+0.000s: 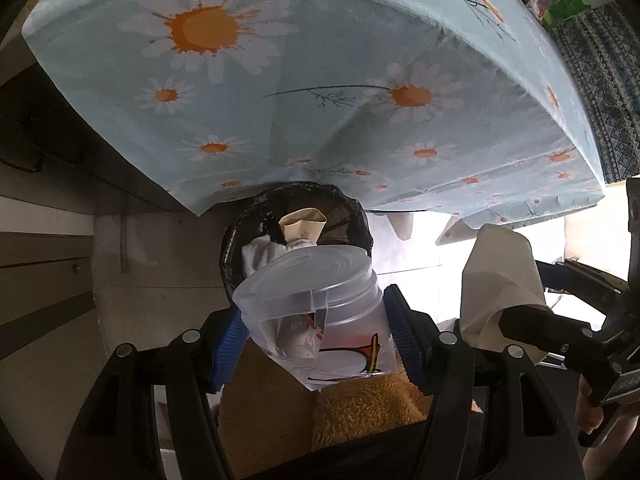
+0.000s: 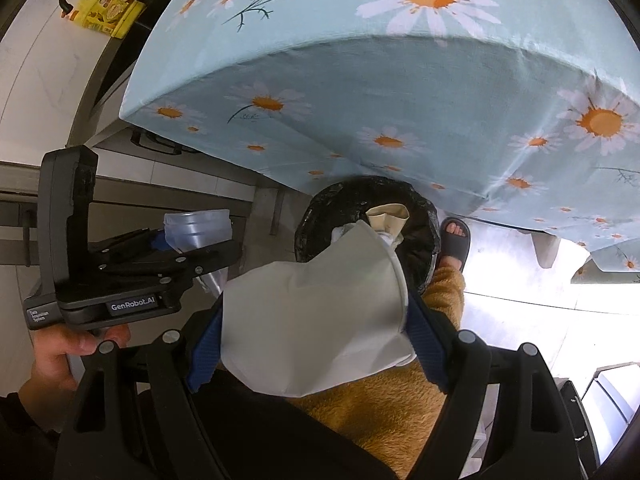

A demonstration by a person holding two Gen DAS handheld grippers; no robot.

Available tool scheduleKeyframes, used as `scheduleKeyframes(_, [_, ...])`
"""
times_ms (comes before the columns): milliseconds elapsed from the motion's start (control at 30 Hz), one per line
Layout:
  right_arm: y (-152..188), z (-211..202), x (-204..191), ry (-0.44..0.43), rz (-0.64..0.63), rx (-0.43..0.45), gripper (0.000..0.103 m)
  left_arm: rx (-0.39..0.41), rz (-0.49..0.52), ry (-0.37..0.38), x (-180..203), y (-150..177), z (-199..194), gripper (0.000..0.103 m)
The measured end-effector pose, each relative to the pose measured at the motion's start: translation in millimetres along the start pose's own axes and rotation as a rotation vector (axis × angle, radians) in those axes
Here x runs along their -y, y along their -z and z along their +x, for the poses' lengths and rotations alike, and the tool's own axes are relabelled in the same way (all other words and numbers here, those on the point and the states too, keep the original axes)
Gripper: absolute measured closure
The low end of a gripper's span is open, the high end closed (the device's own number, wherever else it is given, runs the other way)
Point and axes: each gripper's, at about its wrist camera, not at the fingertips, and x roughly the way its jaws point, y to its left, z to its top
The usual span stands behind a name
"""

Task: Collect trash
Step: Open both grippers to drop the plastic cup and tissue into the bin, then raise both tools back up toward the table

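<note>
My left gripper is shut on a clear plastic cup and holds it above the near rim of a black-lined trash bin. The bin holds a tan paper cup and white tissue. My right gripper is shut on a crushed white paper cup just above the same bin. The white cup also shows in the left wrist view, and the clear cup in the right wrist view. The left gripper body is to the left.
A table with a blue daisy cloth overhangs the bin's far side. My leg in orange fleece and a sandalled foot stand beside the bin. A yellow box sits at far left.
</note>
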Motion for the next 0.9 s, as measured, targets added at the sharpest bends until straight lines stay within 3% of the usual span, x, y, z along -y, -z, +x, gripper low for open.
scheduleKeyframes(67, [-0.5,0.8,-1.0,0.001,-0.004,-0.008,0.021,-0.005,0.001,0.008,1.1,-1.6,0.6,0.030])
scheduleKeyframes(100, [-0.6,1.1,-1.8,-0.006,-0.005,-0.012,0.020,-0.007,0.000,0.009,0.8,-2.4,0.7,0.017])
scheduleKeyframes(133, [-0.1,0.6,-2.3,-0.007,-0.004,-0.012,0.014,-0.002,-0.002,0.003,0.4,-3.0,0.1,0.013])
scheduleKeyframes(200, [0.4,-1.2,-0.9,0.004,0.003,-0.006,0.007,0.004,-0.005,-0.021,-0.7,-4.6,-0.5,0.012])
scheduleKeyframes(900, [5.3,-35.1,2.7,-0.005,0.046,0.092,0.007,0.038,0.002,-0.016,3.7,-13.9,-24.2,0.012])
